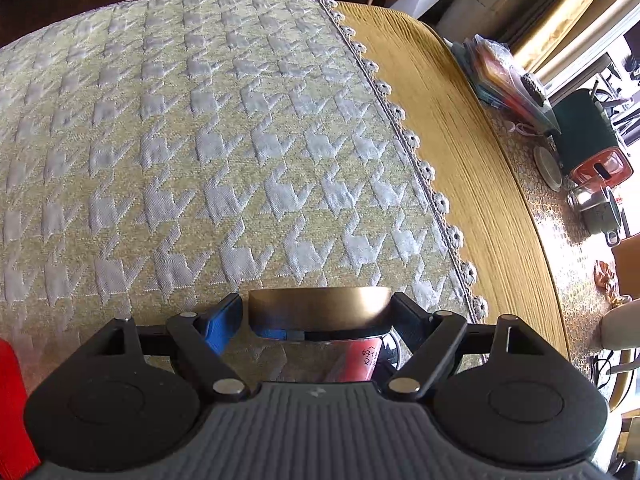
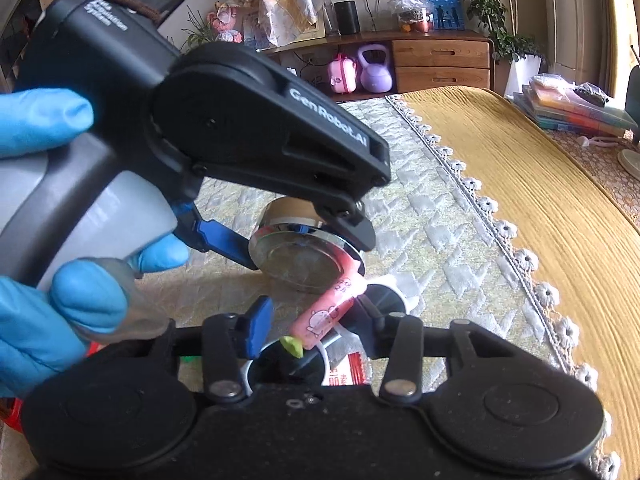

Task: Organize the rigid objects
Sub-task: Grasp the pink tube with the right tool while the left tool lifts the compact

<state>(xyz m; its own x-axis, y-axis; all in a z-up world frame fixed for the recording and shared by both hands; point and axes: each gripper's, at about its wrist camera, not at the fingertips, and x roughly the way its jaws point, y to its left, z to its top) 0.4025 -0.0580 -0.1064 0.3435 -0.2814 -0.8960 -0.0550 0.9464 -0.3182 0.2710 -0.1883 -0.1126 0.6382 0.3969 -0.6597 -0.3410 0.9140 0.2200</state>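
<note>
The left gripper (image 2: 304,246) is clenched on a round metal tin (image 2: 298,258), its 2 fingers pressing the tin's sides; a blue-gloved hand (image 2: 44,208) carries it. In the left wrist view the tin (image 1: 318,306) sits tilted between the fingers, above the houndstooth cloth (image 1: 200,140). Just below the tin, a pink tube (image 2: 330,306) with cartoon print and a green tip leans up against the tin's underside. The right gripper (image 2: 314,330) has its jaws around the tube; whether its pads press it I cannot tell. Under the tube stands a white-rimmed cup (image 2: 326,360).
</note>
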